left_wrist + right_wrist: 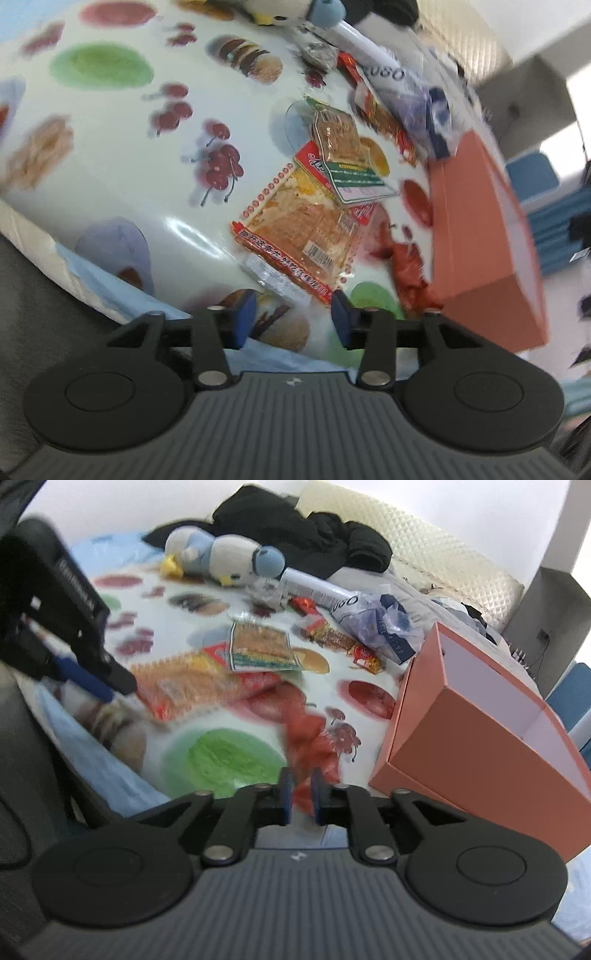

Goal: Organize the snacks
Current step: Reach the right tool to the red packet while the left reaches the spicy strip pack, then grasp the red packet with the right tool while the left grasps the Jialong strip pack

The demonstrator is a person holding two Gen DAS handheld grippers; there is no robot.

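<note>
The left gripper (92,679) is held wide open and empty just beside the orange snack pack (299,236), which lies flat w/ its long axis diagonal toward the pink box (480,716). The right gripper (301,797) is pinched on what is prob. a red wrapper (314,734), blurred mid-air near the box. The thin film could be dropped or snagged on the box rim.
</note>
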